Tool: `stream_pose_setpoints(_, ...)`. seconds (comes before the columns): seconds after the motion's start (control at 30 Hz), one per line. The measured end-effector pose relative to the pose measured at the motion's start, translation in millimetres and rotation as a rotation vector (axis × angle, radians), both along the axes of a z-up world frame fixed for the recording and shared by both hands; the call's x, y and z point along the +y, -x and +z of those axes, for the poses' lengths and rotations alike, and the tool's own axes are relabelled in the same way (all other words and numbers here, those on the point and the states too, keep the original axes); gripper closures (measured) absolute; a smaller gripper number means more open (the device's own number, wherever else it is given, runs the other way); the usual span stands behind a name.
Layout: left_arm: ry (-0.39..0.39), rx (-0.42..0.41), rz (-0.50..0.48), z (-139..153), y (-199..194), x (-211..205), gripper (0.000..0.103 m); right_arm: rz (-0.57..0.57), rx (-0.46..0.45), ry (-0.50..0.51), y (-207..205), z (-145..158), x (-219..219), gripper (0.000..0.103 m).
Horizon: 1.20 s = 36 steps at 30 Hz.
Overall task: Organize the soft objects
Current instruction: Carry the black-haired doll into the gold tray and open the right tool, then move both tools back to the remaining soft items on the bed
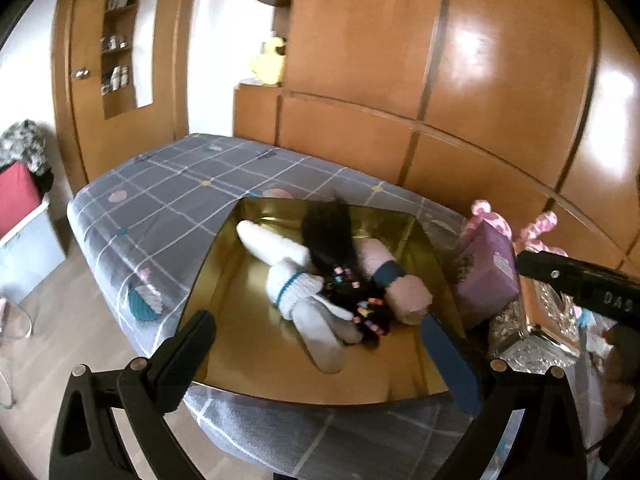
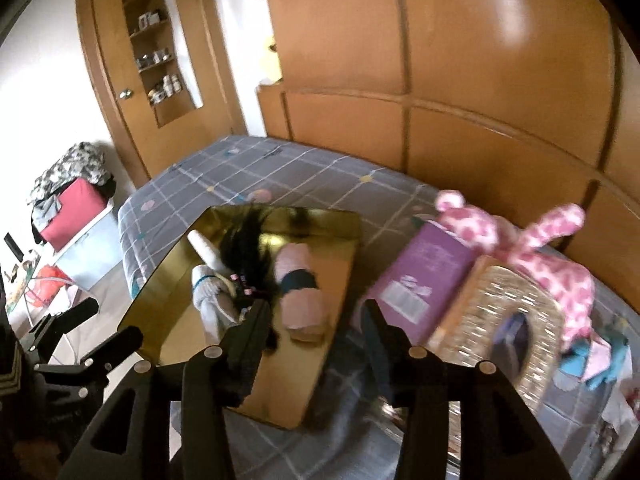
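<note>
A gold tray (image 1: 228,280) lies on the bed and holds a white rolled sock bundle (image 1: 296,286), a black wig with coloured beads (image 1: 332,240) and a pink roll with a dark band (image 1: 400,284). The tray (image 2: 176,280), the pink roll (image 2: 298,296) and the wig (image 2: 248,248) also show in the right wrist view. My left gripper (image 1: 320,340) is open and empty over the tray's near edge. My right gripper (image 2: 316,316) is open and empty above the tray's right edge. A pink spotted plush (image 2: 548,256) lies on the bed at the right.
A purple box (image 2: 424,276) and a woven basket (image 2: 508,304) sit right of the tray on the grey checked bed (image 1: 160,200). Wooden wardrobe panels (image 1: 440,80) stand behind. A red box (image 2: 72,208) with clothes stands on the floor at the left.
</note>
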<state>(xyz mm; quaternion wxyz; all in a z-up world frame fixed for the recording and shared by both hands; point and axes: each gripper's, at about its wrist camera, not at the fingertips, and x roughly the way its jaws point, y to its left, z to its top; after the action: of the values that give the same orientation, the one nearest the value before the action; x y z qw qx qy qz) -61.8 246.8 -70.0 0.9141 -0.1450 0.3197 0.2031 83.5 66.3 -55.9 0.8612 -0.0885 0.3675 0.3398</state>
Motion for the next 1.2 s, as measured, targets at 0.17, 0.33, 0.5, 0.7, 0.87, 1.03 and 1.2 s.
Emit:
stream_pose_setpoints(0.17,-0.039,0.004,-0.049,6.6,-4.1,-16.6,0.000,-0.074,-0.008,-0.026,-2.3,4.4,-41.2,0.055)
stream_pose_setpoints(0.33,-0.083,0.015,-0.099,12.4,-10.7,-37.1,0.000,-0.164,-0.024,-0.031,-8.7,8.4,-89.3,0.055)
stream_pose_setpoints(0.5,-0.085,0.024,-0.151,15.2,-20.2,-53.7,0.000,-0.263,-0.038,-0.017,-18.9,9.2,-139.2,0.055)
stream_pose_setpoints(0.7,-0.120,0.013,-0.246,25.6,-32.1,-81.1,0.000,-0.432,-0.042,0.015,-31.8,6.8,-220.3,0.055)
stream_pose_setpoints(0.87,-0.103,-0.015,-0.365,38.6,-46.7,-110.4,0.000,-0.662,-0.014,0.002,-46.5,-3.4,-311.4,0.055)
stream_pose_setpoints(1.03,-0.127,-0.038,-0.499,54.7,-67.5,-157.5,0.000,-0.883,0.036,-0.037,-51.2,-28.5,-394.6,0.055)
stream_pose_setpoints(1.2,-0.202,-0.019,-0.657,64.6,-94.2,-223.5,0.004,-0.979,0.119,-0.094,-45.8,-60.6,-435.1,0.055)
